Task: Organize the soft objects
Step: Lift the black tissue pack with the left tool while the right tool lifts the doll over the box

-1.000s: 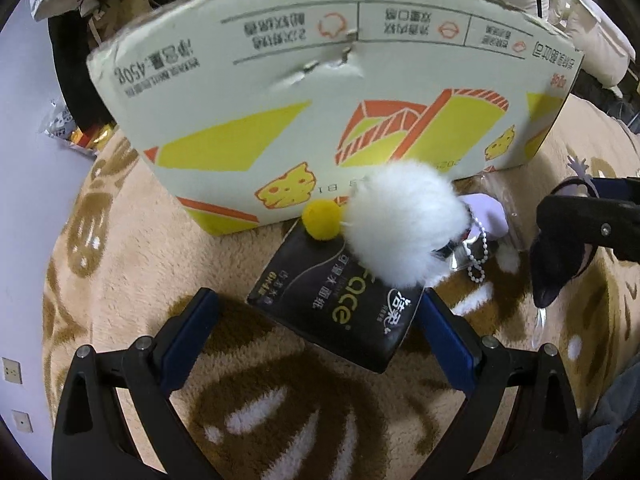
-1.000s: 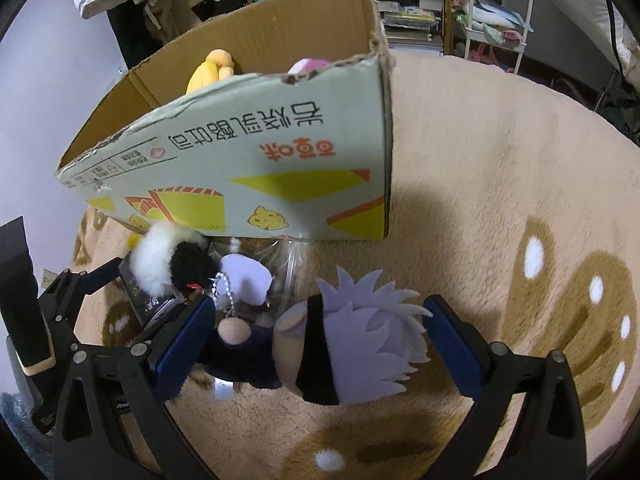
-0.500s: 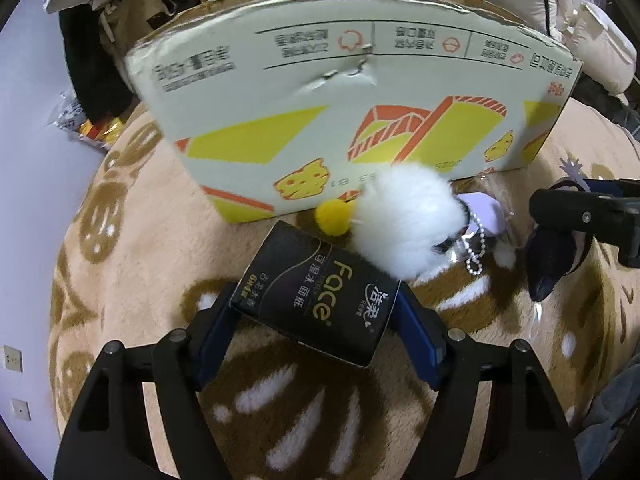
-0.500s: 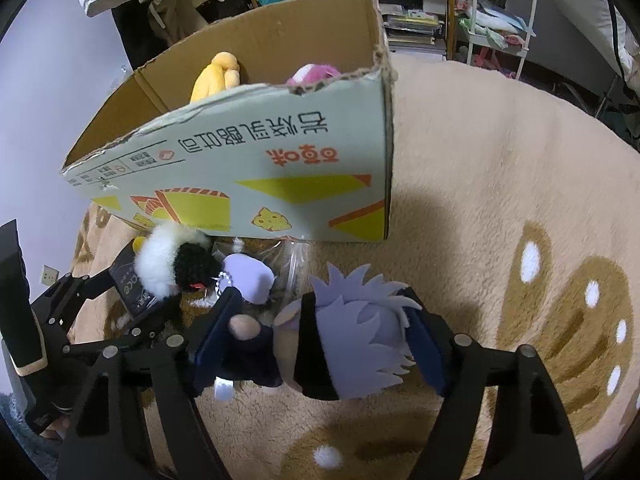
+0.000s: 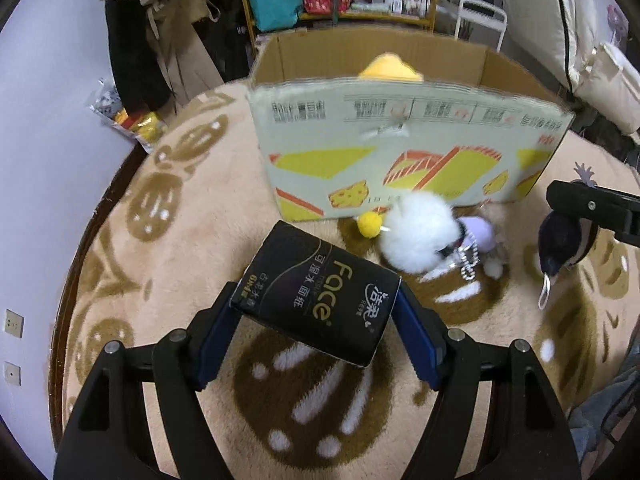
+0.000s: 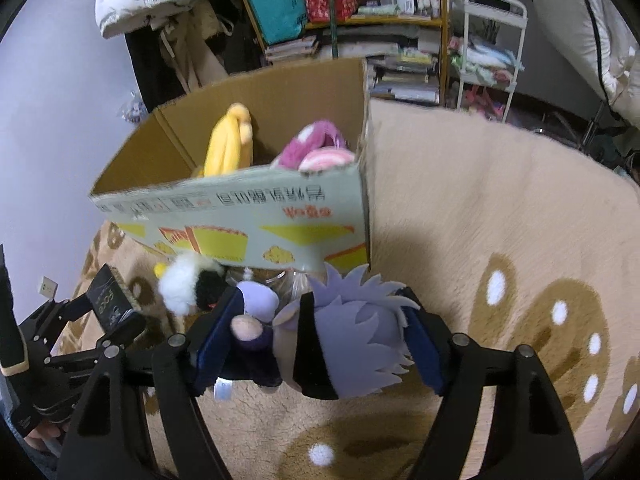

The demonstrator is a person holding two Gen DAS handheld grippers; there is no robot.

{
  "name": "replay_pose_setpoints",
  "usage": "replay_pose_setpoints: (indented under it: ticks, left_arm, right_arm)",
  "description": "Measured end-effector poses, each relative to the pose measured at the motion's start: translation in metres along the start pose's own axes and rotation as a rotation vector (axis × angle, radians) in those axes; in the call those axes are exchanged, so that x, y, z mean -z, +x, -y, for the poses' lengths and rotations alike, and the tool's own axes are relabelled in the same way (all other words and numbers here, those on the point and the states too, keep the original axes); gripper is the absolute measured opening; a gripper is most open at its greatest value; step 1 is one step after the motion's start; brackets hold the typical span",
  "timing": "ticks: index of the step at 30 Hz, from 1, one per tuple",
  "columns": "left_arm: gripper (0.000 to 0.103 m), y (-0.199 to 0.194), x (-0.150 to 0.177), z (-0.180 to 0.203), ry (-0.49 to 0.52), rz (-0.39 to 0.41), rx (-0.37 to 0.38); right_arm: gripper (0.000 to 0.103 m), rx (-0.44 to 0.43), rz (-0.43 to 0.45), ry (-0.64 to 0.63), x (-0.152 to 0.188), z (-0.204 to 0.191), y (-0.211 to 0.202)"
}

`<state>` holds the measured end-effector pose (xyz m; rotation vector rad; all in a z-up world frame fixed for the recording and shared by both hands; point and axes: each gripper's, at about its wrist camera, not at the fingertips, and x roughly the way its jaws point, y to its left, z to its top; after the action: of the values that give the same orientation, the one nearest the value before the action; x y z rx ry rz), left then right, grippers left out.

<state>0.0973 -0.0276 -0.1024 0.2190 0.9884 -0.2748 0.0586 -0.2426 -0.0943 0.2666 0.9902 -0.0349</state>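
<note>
The left tool (image 5: 316,330) pinches a black tissue pack (image 5: 316,294), lifted above the rug (image 5: 192,240), long axis slanting toward the cardboard box (image 5: 400,160). The right tool (image 6: 316,344) clamps a purple-haired plush doll (image 6: 352,340) crosswise, head rightward, before the box's near wall.

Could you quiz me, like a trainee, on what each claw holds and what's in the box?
1. True or false: the left gripper grips the black tissue pack.
2. The right gripper holds: A) yellow plush, B) doll with pale purple hair, C) nothing.
3. Fill in: the pink plush lies inside the cardboard ____.

Key: 1 true; 2 B; 3 box.
</note>
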Motion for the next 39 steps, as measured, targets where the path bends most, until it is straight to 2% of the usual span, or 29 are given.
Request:
replay_pose_setpoints:
  ticks: [7,17,21,31,37,39]
  left_arm:
    - [0.074,-0.048,-0.003,0.001,-0.024,0.125,0.003]
    - [0.074,-0.094,-0.019,-0.004,-0.021,0.351,-0.065]
    - [0.074,-0.105,-0.025,-0.002,-0.026,0.406,-0.073]
    - [0.074,-0.116,-0.05,-0.001,-0.04,0.515,-0.103]
    - [0.075,-0.122,-0.074,0.006,0.011,0.583,-0.148]
    - [0.075,-0.122,-0.084,0.006,0.006,0.594,-0.14]
  right_arm:
    - [0.081,-0.034,0.117,0.017,-0.006,0.002,-0.041]
    - [0.081,-0.067,0.392,-0.014,-0.026,-0.001,-0.102]
    - [0.081,-0.049,0.469,-0.044,-0.033,-0.009,-0.113]
    - [0.081,-0.071,0.534,-0.087,-0.065,-0.025,-0.112]
    - [0.081,-0.055,0.543,-0.126,-0.08,-0.031,-0.103]
    - [0.081,-0.06,0.544,-0.133,-0.086,-0.033,-0.099]
